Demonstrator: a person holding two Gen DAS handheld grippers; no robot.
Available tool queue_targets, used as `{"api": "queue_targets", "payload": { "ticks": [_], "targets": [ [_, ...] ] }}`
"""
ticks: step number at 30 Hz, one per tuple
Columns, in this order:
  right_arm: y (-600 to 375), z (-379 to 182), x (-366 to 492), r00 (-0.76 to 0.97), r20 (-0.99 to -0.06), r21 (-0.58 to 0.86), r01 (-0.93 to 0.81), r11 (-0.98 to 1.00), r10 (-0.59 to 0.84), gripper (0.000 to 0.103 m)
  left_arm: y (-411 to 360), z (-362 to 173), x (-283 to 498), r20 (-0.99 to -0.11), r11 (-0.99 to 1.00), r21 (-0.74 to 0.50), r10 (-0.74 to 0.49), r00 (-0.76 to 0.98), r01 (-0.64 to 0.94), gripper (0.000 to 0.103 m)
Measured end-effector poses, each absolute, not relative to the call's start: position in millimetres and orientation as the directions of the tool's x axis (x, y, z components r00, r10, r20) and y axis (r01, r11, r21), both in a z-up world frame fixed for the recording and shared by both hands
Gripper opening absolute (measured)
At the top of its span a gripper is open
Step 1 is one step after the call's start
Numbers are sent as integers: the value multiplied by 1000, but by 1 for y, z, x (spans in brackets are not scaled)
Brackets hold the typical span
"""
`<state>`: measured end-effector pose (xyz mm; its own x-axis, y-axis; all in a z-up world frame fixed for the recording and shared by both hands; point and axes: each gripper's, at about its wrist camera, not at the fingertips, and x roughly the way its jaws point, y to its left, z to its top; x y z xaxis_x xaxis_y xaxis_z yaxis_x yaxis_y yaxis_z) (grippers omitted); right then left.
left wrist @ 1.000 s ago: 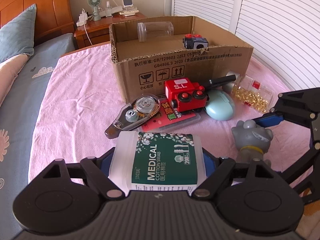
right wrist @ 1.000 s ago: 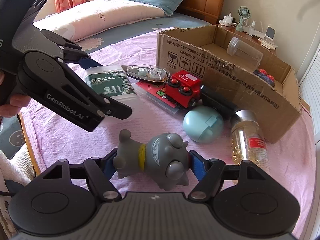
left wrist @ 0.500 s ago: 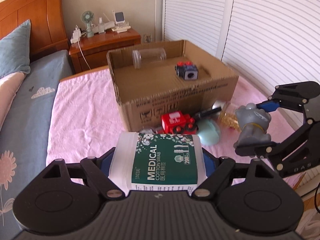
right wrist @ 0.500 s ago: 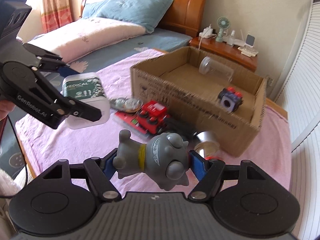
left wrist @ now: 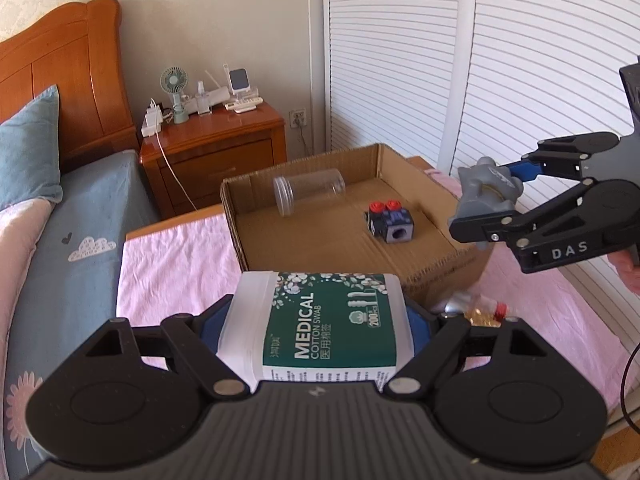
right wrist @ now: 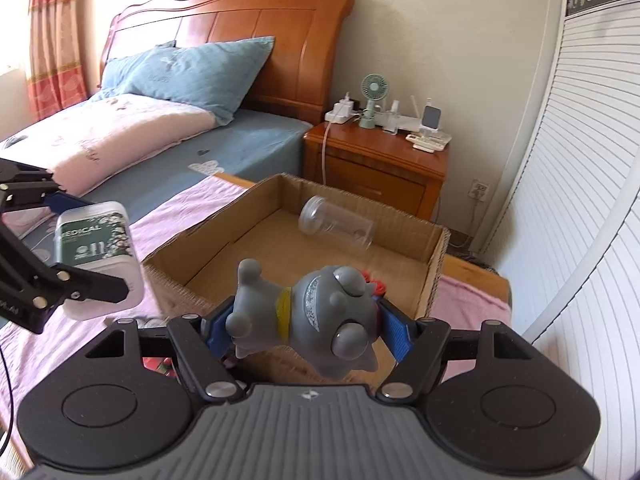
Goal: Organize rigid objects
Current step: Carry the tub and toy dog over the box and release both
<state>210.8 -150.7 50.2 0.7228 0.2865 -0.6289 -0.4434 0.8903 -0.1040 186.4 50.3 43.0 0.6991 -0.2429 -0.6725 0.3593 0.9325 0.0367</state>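
Both grippers carry items toward cardboard box
Left gripper (left wrist: pixel 320 320) pinches the cotton swab tub (left wrist: pixel 320 320) by its sides, label up; right gripper (right wrist: pixel 304 324) pinches the grey toy (right wrist: pixel 308 316) sideways across body, both raised to clear the box rim (left wrist: pixel 304 176); beyond, clear jar (left wrist: pixel 308 194) and red-knob cube (left wrist: pixel 390 222) lie inside, likely drop spot

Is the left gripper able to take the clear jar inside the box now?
Probably not: the left gripper is shut on the cotton swab box. The clear jar lies uncovered in the open cardboard box.
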Motion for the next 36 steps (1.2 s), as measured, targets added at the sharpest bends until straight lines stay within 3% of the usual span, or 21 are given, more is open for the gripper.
{"api": "queue_targets", "payload": {
  "ticks": [7,11,36],
  "targets": [
    [-161,34,246,702,-667,-46,-372,927,249,79,45,48,217,-662,936,61,-222,715,347,83],
    [-169,29,240,700,-656,16,-360,933,281,103,42,51,230,-660,938,53,-225,716,344,83],
    [-174,20,177,676,-712,31,-239,971,189,103,8,30,335,-713,969,72,-115,692,236,83]
  ]
}}
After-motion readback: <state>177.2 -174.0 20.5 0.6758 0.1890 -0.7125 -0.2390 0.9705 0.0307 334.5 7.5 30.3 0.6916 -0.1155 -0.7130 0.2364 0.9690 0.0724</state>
